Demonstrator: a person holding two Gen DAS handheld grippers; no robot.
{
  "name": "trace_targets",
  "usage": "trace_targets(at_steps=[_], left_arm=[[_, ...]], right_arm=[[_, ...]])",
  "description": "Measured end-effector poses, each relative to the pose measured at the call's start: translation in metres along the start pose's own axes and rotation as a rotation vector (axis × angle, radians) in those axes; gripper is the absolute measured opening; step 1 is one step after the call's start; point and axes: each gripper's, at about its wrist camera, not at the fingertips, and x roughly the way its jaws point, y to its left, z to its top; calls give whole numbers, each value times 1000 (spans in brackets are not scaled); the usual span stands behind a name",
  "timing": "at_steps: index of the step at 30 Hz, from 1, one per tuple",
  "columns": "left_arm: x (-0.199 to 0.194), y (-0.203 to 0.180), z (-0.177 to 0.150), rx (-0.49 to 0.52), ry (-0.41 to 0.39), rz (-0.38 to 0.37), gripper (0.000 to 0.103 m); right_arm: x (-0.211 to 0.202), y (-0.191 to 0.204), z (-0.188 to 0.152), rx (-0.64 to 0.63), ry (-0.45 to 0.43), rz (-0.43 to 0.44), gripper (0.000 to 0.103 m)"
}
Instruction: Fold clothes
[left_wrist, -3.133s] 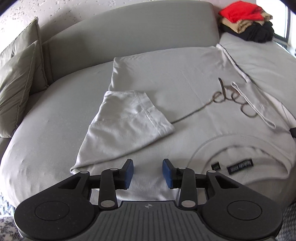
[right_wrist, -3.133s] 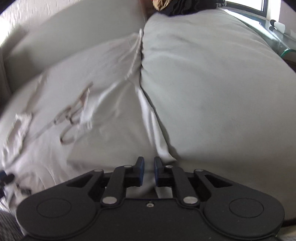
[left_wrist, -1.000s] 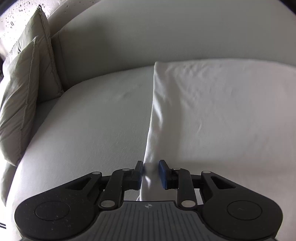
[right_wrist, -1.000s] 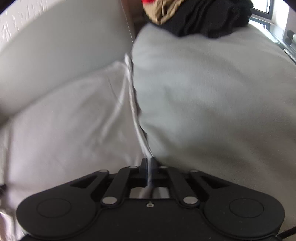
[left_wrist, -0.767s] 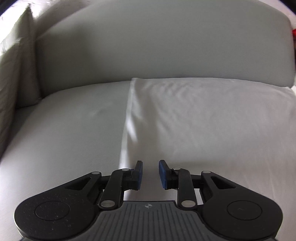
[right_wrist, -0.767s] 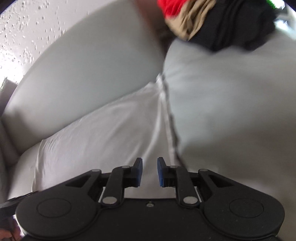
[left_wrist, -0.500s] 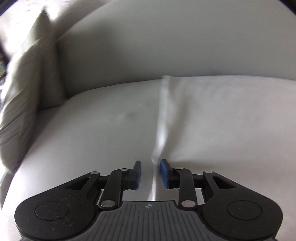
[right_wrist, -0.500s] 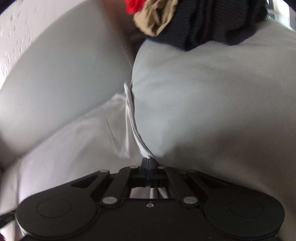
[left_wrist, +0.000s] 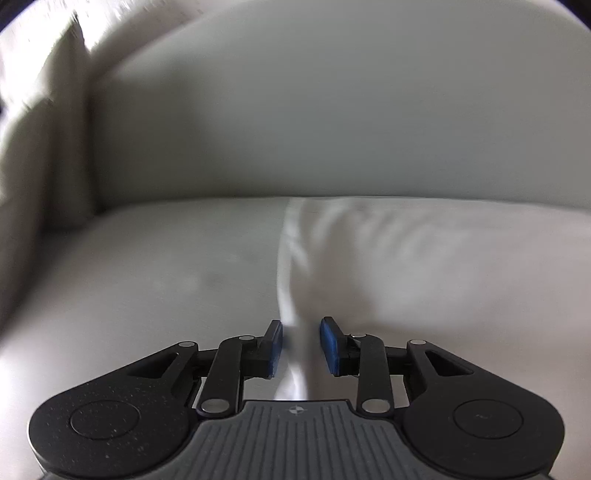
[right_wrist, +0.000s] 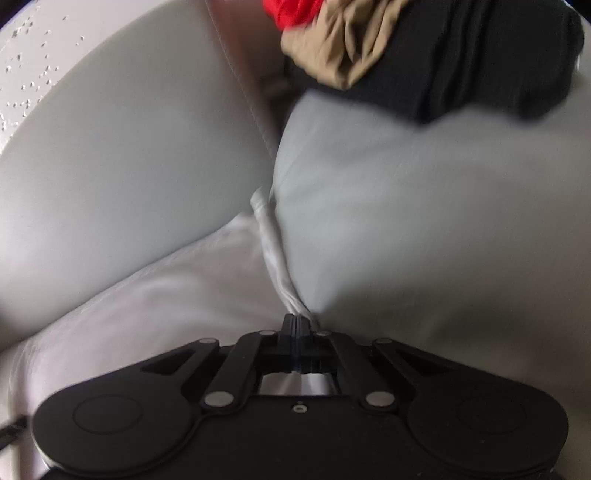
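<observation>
A white garment lies spread on the grey sofa seat, its left edge running down toward me. My left gripper stands open with that raised edge between its blue pads, which do not press it. In the right wrist view the garment fills the lower left. Its bunched right hem runs along a grey cushion. My right gripper is shut on that hem, and some cloth shows behind the closed jaws.
The curved sofa backrest rises close behind the garment, with a pillow at the far left. On the cushion's far end lies a pile of clothes: red, tan and black.
The left gripper let go of the garment's edge, drifted sideways and now straddles it again. The right gripper opened briefly, shut on the hem, then moved forward and down toward the clothes pile.
</observation>
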Motion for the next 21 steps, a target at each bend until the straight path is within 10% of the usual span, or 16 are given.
trace_targets(at_steps=[4, 7, 12, 21], left_arm=[[-6, 27, 7, -126, -6, -47, 29], [-10, 58, 13, -264, -13, -160, 29], [1, 105, 39, -395, 36, -392, 41], [64, 103, 64, -381, 157, -468, 40]], right_arm=[[-9, 8, 13, -17, -27, 14, 5], [-24, 10, 25, 19, -51, 80, 36], [-44, 6, 50, 87, -100, 161, 43], [2, -35, 89, 82, 6, 177, 37]])
